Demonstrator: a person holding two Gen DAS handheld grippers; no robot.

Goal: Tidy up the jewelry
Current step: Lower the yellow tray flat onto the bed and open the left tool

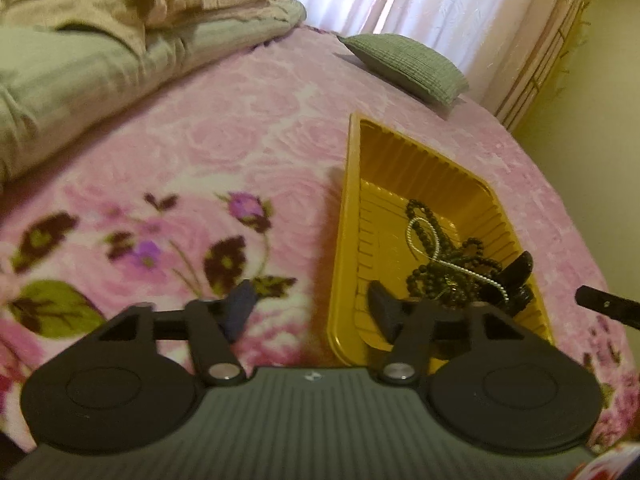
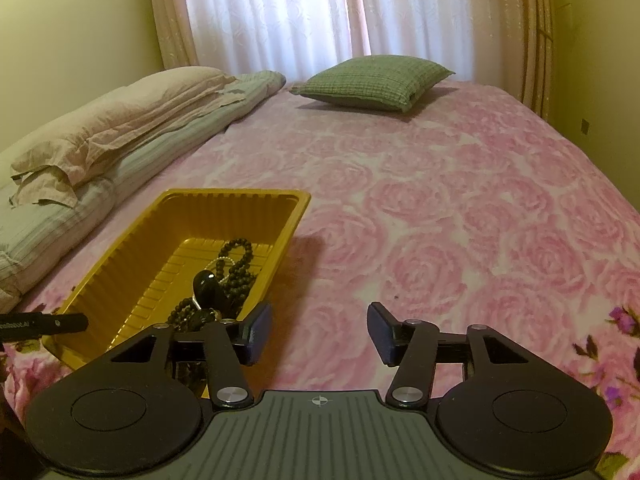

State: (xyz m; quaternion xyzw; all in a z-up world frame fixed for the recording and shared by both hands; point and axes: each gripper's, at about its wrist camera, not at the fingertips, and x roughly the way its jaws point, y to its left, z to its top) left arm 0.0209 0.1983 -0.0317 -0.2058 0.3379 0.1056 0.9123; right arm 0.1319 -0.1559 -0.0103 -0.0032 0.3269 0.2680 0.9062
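Jewelry [image 1: 452, 264] heaped in yellow tray [image 1: 352, 216] on bed, left gripper [image 1: 310, 306] spread empty astride tray's rim, right gripper [image 2: 318, 332] spread empty beside it; drop-off looks done, next likely seeking another piece.

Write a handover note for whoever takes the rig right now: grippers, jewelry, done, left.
Left gripper: open, nothing between the fingers, straddling the near left rim of the yellow tray.
Right gripper: open, empty, over the pink bedspread just right of the tray.
Jewelry: dark bead strand, silver chain and a glossy black piece lie tangled together at the tray's near end.
Done: these pieces are in the tray.
Left: no loose jewelry shows on the bedspread; check outside these views, and untangle the pile if needed.
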